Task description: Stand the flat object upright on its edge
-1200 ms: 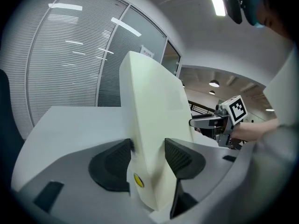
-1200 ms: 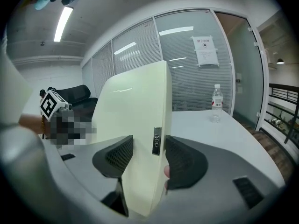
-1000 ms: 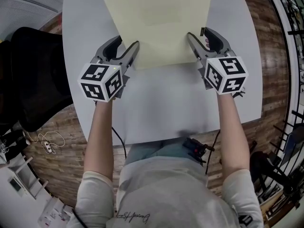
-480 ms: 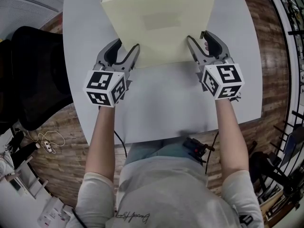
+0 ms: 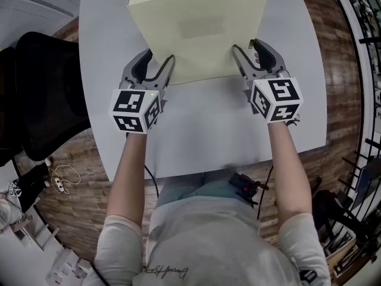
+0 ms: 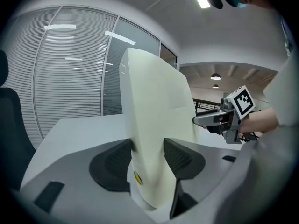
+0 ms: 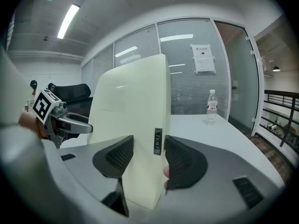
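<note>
A pale yellow flat slab (image 5: 196, 31) is raised off the grey table (image 5: 202, 130), its lower edge toward me, and stands close to upright in both gripper views. My left gripper (image 5: 156, 69) is shut on the slab's lower left side; in the left gripper view the slab (image 6: 152, 125) fills the gap between the jaws of the left gripper (image 6: 147, 158). My right gripper (image 5: 245, 53) is shut on the lower right side, where a small dark label sits on the slab's edge (image 7: 158, 141). The right gripper's (image 7: 148, 158) pads press both faces.
A black office chair (image 5: 36, 94) stands left of the table. A water bottle (image 7: 211, 107) stands far back on the table's right side. Glass walls with blinds close off the room behind. Cables (image 5: 59, 180) lie on the wooden floor at the left.
The slab has tipped up steeper, and its top edge now shows its thickness. Both grippers have shifted slightly with it, keeping their hold.
</note>
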Available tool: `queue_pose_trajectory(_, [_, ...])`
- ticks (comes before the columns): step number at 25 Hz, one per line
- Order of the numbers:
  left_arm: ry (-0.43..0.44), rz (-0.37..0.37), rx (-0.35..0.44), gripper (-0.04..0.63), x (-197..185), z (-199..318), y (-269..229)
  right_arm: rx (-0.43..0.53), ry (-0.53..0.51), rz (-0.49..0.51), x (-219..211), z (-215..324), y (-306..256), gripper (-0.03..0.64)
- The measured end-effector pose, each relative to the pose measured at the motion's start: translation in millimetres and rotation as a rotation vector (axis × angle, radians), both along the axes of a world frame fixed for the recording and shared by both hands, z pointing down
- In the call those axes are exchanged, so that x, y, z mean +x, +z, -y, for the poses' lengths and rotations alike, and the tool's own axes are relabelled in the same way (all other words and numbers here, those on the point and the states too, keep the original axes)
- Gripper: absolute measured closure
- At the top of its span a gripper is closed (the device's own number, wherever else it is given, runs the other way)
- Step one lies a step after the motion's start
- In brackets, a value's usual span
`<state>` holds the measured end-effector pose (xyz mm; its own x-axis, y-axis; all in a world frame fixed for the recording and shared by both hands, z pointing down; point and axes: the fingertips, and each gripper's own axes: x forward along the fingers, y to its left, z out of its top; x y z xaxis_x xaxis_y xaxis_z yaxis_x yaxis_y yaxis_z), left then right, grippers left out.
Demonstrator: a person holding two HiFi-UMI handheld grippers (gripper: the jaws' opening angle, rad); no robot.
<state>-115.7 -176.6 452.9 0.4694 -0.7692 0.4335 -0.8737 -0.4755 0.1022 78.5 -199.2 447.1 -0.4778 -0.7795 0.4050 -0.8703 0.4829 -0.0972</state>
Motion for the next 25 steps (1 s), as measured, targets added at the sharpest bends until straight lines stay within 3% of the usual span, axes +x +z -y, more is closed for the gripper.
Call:
queue_pose_trajectory(12, [-0.007,0.049,0.049,0.364,-0.1,-9.7,1.7,0.021,-0.017,-0.021,-0.3,-10.2,2.4,0.391])
queue_pose_trajectory(25, [-0.008,0.046,0.029,0.365,-1.4,-24.1,5.6,-0.015,-0.032,-0.025,-1.0,-25.4,7.0,0.393])
